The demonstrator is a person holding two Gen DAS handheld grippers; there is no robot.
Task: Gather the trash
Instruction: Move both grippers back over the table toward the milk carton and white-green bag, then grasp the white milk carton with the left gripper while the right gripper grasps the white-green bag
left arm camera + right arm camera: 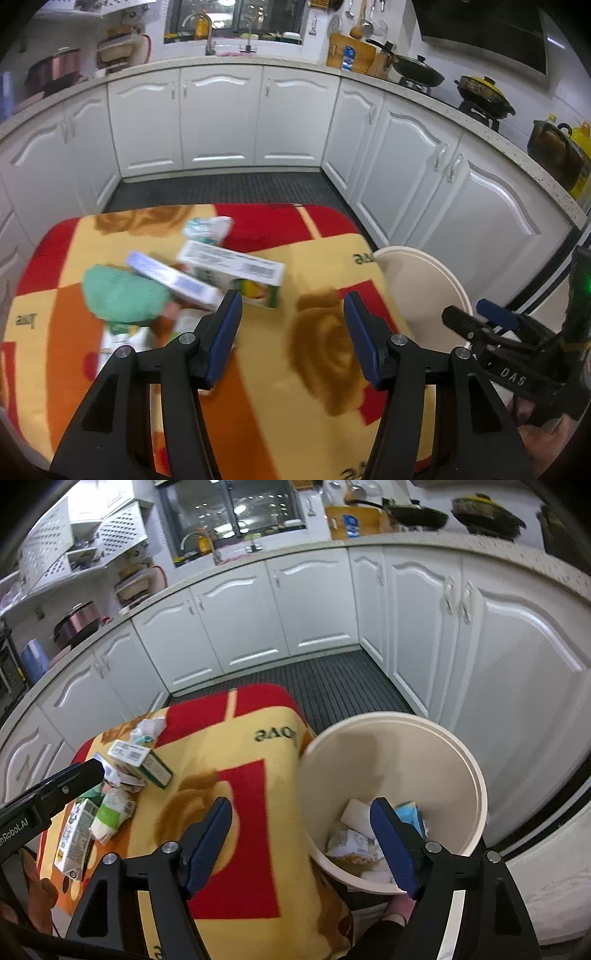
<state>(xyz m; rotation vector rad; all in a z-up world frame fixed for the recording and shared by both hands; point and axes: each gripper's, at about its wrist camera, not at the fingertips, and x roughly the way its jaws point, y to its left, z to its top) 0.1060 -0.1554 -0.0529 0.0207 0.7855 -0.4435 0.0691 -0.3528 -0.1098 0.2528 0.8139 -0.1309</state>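
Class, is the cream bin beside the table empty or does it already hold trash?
Holds trash: the bin has several wrappers at its bottom.

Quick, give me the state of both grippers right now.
Left gripper: open, nothing between its fingers, above the patterned cloth.
Right gripper: open, holding nothing, at the cream bin's edge.

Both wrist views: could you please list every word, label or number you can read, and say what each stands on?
"DAS": on the right gripper, its black body.
"mRobot.AI", start cut off: on the left gripper's arm.
"LOVE", upside down: on the blanket.
Cartons: barcodes and print, too blurred to read.
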